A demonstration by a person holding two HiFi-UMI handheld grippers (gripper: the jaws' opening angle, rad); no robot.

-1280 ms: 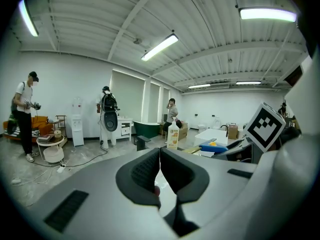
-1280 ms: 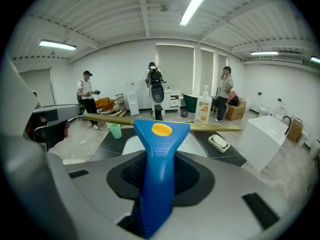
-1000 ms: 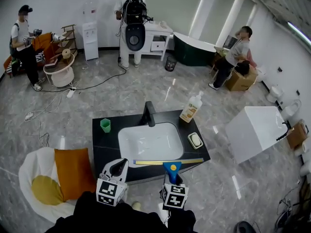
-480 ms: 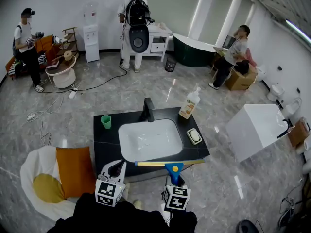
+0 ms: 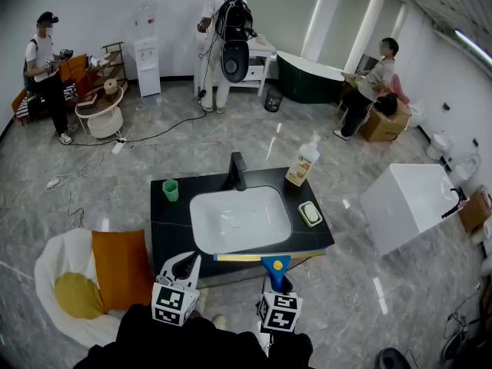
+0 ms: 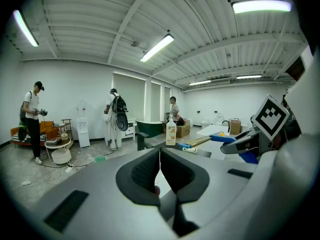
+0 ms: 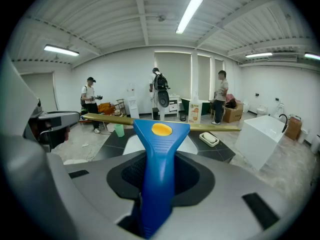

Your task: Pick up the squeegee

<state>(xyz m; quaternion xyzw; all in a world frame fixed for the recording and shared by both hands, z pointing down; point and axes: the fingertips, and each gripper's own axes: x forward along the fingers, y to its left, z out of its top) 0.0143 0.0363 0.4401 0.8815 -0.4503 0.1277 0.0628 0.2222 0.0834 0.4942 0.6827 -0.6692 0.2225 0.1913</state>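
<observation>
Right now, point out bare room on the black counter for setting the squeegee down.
Roomiest: the left strip of the counter, between the green cup and the front corner, beside the basin. The right strip is crowded by the soap dish and bottle; the faucet takes the back.

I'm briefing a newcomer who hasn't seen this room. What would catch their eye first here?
The blue-handled squeegee, clamped in the right gripper, its gold blade stretched across the near edge of the black counter. Behind it lies the white sink, with a soap bottle at the counter's far right corner. The left gripper is shut and empty alongside.
</observation>
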